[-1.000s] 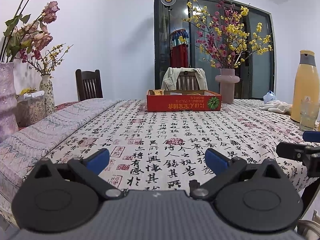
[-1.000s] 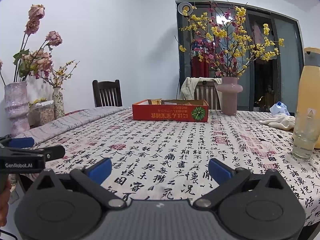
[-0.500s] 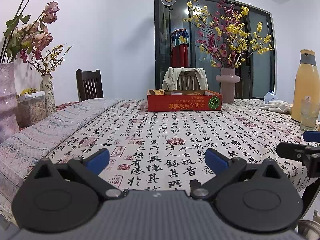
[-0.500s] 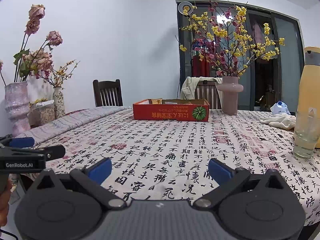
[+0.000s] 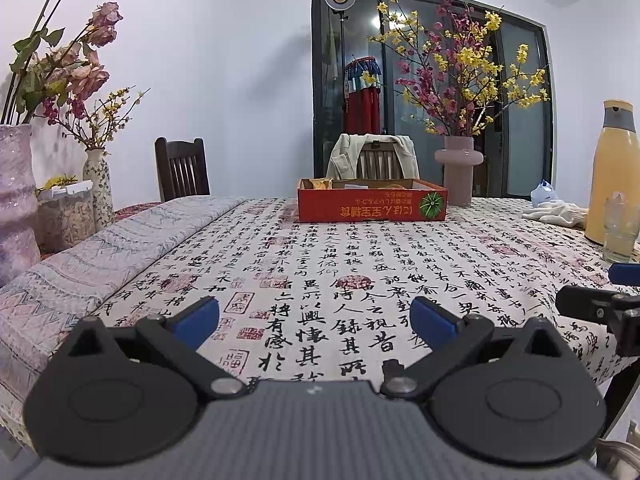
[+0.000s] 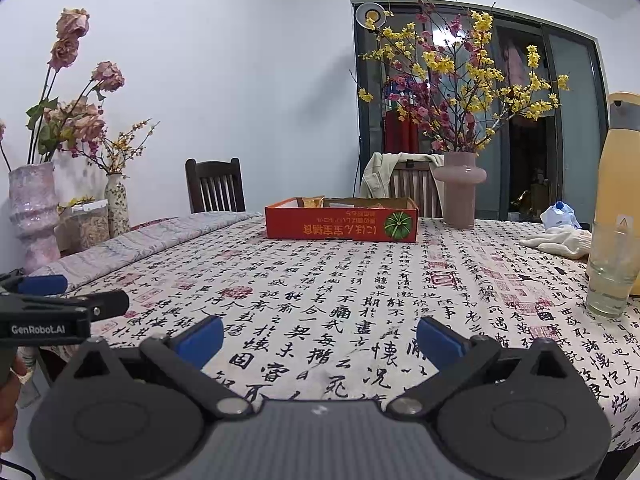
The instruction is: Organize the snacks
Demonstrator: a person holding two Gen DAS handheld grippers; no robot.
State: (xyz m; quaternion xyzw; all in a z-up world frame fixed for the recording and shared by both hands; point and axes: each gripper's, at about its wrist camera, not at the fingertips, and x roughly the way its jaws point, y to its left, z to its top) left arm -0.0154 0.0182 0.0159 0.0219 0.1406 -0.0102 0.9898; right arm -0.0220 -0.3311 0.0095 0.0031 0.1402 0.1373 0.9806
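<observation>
A shallow red cardboard box [image 5: 371, 205] with a green emblem stands at the far middle of the table; a yellowish snack packet [image 5: 321, 183] shows over its left rim. The box also shows in the right wrist view [image 6: 341, 225], with the packet [image 6: 311, 201]. My left gripper [image 5: 315, 319] is open and empty over the near table edge, far from the box. My right gripper [image 6: 319, 339] is open and empty, also near the front edge. Each gripper shows at the side of the other's view.
The table [image 5: 320, 264] has a calligraphy-print cloth. A pink vase of flowering branches [image 5: 459, 170] stands right of the box. A yellow jug [image 5: 612, 172], a glass [image 6: 612, 268] and white cloth [image 5: 558, 213] are at right. Vases [image 6: 34, 212] and a jar stand left. Chairs are behind.
Both views have tilted up very slightly; the grippers stay open and nothing on the table has moved.
</observation>
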